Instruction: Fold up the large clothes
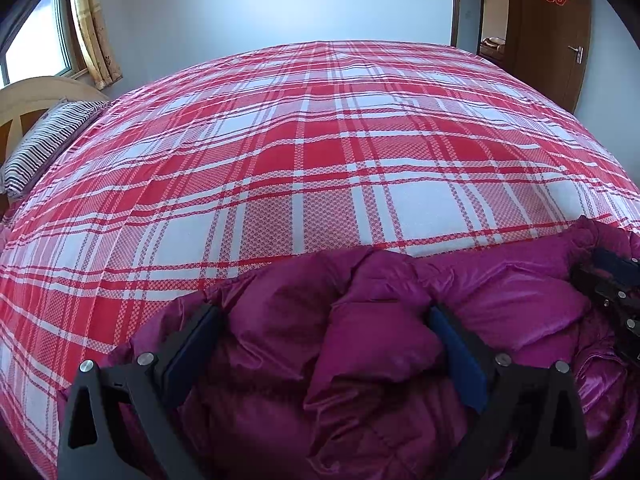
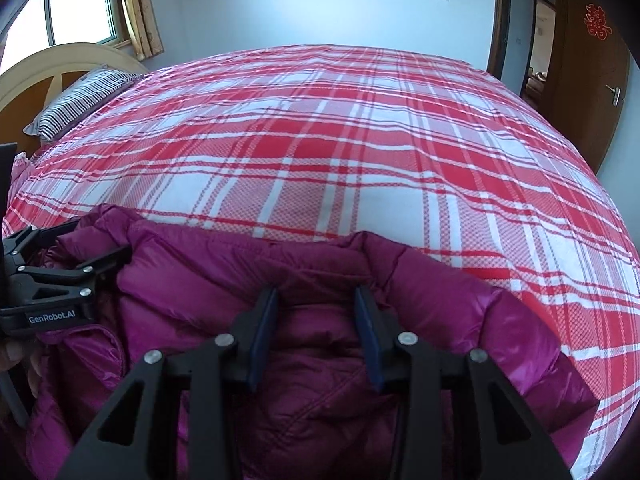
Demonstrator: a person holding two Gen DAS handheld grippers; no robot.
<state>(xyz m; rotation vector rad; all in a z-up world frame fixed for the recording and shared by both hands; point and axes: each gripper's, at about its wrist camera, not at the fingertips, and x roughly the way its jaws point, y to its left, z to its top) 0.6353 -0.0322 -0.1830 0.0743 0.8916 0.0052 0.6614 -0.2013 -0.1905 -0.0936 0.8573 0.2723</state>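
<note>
Magenta puffer jacket [image 1: 360, 360], between both tongs' open fingers

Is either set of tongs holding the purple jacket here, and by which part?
Neither clearly grips. Both tongs, left and right, stand open astride puffy folds of the purple jacket.

A red plaid bedsheet [image 1: 320, 140] covers the bed; a striped pillow [image 1: 44, 148] lies by the headboard [image 2: 60, 64].

Cool daylight from the window [image 1: 36, 40] — sharp centre, strong fisheye edges.
</note>
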